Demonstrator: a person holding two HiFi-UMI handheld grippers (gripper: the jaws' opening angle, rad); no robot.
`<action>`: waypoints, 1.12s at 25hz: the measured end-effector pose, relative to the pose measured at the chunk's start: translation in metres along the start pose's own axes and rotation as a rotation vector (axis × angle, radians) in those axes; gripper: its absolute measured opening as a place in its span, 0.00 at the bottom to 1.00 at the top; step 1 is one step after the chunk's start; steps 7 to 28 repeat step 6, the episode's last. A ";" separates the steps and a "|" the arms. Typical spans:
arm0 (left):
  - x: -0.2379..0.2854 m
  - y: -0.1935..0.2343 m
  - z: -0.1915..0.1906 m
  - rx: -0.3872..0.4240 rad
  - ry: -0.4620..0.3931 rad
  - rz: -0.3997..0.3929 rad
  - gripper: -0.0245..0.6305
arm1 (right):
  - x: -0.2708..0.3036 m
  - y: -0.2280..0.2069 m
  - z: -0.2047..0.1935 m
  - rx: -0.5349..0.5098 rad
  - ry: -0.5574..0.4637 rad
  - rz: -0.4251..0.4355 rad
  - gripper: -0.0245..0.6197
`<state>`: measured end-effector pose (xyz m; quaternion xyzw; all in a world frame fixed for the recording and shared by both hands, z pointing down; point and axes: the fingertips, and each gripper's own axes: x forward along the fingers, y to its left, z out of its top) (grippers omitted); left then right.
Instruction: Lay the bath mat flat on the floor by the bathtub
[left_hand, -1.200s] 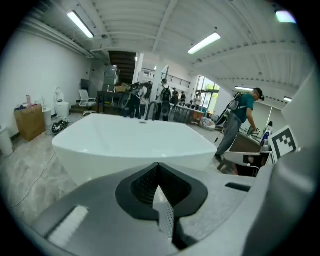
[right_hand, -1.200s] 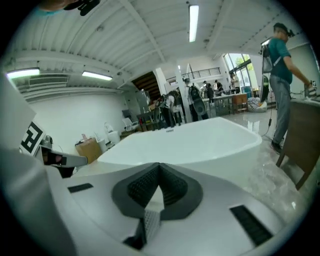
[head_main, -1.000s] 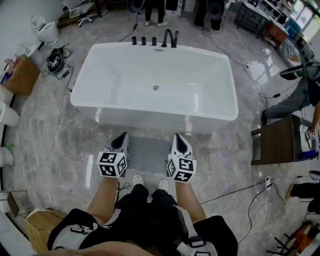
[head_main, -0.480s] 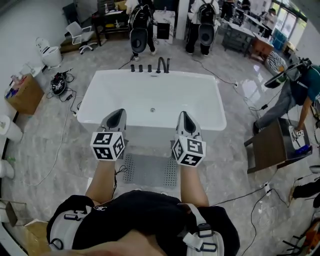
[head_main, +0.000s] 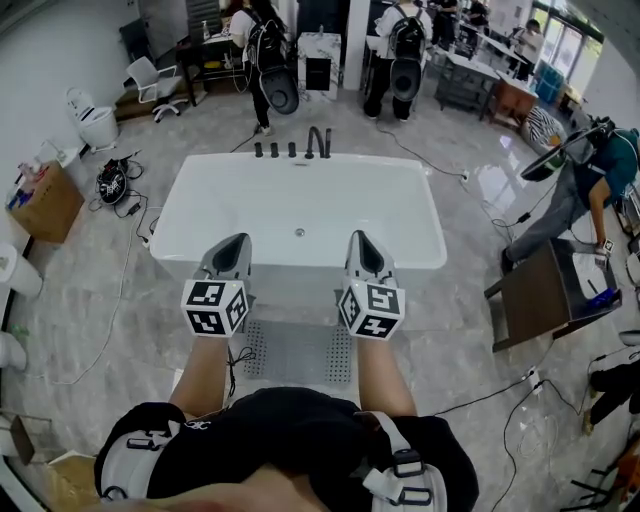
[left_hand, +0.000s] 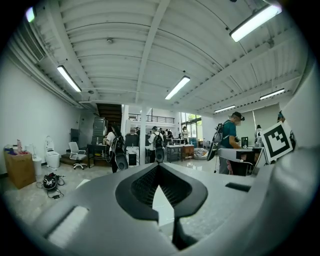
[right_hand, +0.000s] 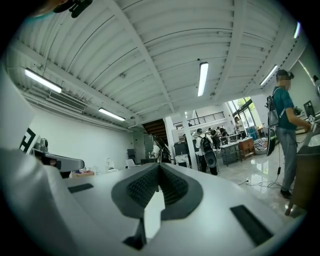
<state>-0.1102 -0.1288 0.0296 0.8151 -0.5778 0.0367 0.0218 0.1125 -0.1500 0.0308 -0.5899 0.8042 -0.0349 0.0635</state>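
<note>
Left gripper (head_main: 232, 245) & right gripper (head_main: 362, 243) rose off bath mat (head_main: 298, 352), both clenched empty; mat flat by bathtub (head_main: 300, 205), prob. done, check edges.

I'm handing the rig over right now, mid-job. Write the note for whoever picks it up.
Left gripper: shut, empty, held level well above the floor.
Right gripper: shut, empty, level beside the left one.
Bath mat: lying flat on the floor along the near side of the bathtub, in front of the person; neither gripper touches it.
Done: the mat looks laid out.
Left: probably only a check; its near edge is hidden by the person's body.
</note>
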 end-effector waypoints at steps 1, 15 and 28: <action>-0.001 -0.002 0.000 -0.001 -0.002 -0.007 0.04 | -0.002 0.001 0.000 0.000 -0.003 0.003 0.05; -0.007 -0.006 0.003 -0.019 -0.008 -0.033 0.04 | -0.007 0.010 0.001 0.000 -0.011 0.018 0.05; -0.007 -0.006 0.003 -0.019 -0.008 -0.033 0.04 | -0.007 0.010 0.001 0.000 -0.011 0.018 0.05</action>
